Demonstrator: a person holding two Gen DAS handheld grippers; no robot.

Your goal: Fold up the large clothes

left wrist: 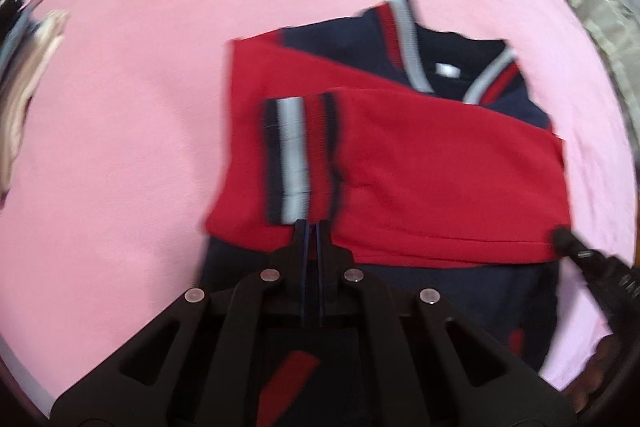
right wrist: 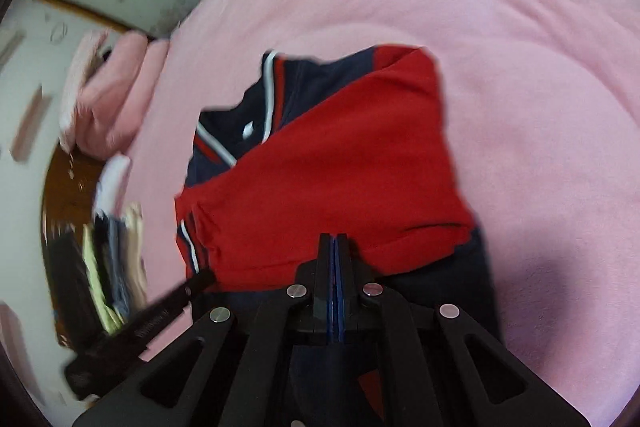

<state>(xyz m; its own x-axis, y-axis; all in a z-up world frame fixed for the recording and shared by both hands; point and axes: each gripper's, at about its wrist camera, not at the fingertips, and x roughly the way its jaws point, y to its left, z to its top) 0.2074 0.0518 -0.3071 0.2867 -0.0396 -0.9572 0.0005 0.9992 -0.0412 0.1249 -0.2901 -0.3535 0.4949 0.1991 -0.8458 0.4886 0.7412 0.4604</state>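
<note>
The red and navy knit jacket (left wrist: 400,155) lies on a soft pink bed sheet (left wrist: 140,107), partly folded. Its red sleeves are laid across the navy body. One striped cuff (left wrist: 298,157), with navy, white and red bands, lies flat on the red cloth. The striped collar (left wrist: 404,27) is at the far end, with a small white label (left wrist: 447,69) inside it.

There are two hand-held grippers, both black. The left hand-held gripper (left wrist: 312,225) is squeezed tight, its two fingers pressed together. Its tips are at the near edge of the red sleeve, just below the cuff. I cannot tell if it pinches the cloth. The right hand-held gripper (right wrist: 333,237) is squeezed tight too, with its tips at the near edge of the red cloth. I cannot tell if it pinches the cloth either.

Beside the bed there is a pile of folded clothes (right wrist: 116,247) and a pink pillow (right wrist: 120,95). Everything looks blurry.
</note>
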